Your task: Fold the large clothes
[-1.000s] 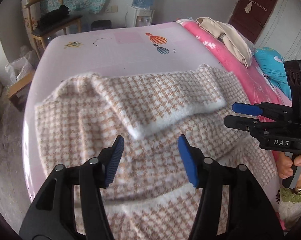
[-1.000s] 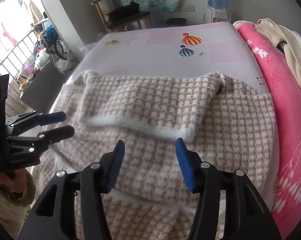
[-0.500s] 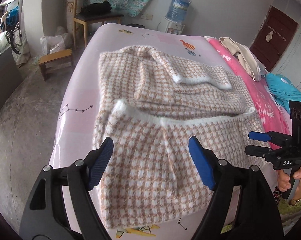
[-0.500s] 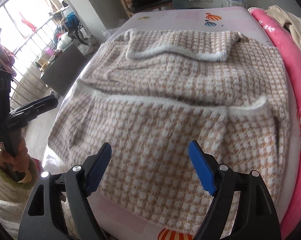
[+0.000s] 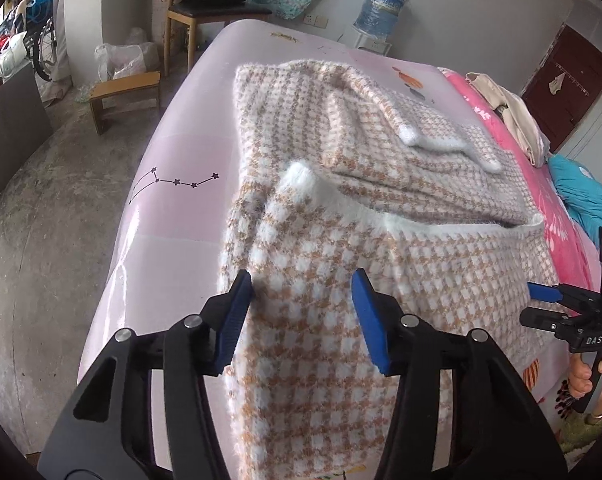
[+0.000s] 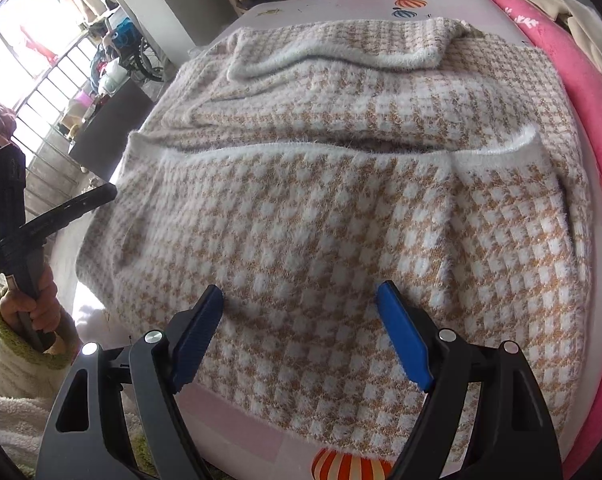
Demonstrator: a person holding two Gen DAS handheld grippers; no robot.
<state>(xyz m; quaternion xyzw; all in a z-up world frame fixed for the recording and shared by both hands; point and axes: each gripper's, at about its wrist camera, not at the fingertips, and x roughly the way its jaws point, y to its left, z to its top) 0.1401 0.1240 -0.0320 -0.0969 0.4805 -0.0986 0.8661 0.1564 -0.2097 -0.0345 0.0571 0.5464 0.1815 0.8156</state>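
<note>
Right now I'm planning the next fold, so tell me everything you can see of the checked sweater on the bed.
The sweater is a fuzzy knit in tan-and-white houndstooth with white ribbed edging. It lies spread on the pink sheet, partly folded: a sleeve lies doubled across its far part, and a white-edged layer is folded over the near part. Its near edge hangs at the bed's edge. The left gripper, jaws just closing, straddles its near-left corner; the right gripper is open above it.

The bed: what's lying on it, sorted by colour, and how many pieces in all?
Tan-and-white houndstooth: 1, the fuzzy sweater, partly folded on the pale pink sheet.
Pink: 1, the fleece blanket along the sweater's far side.
Beige: 1, a crumpled garment on that blanket.
Turquoise: 1, a cloth or pillow, too cut off to tell which.
Total: 4
</note>
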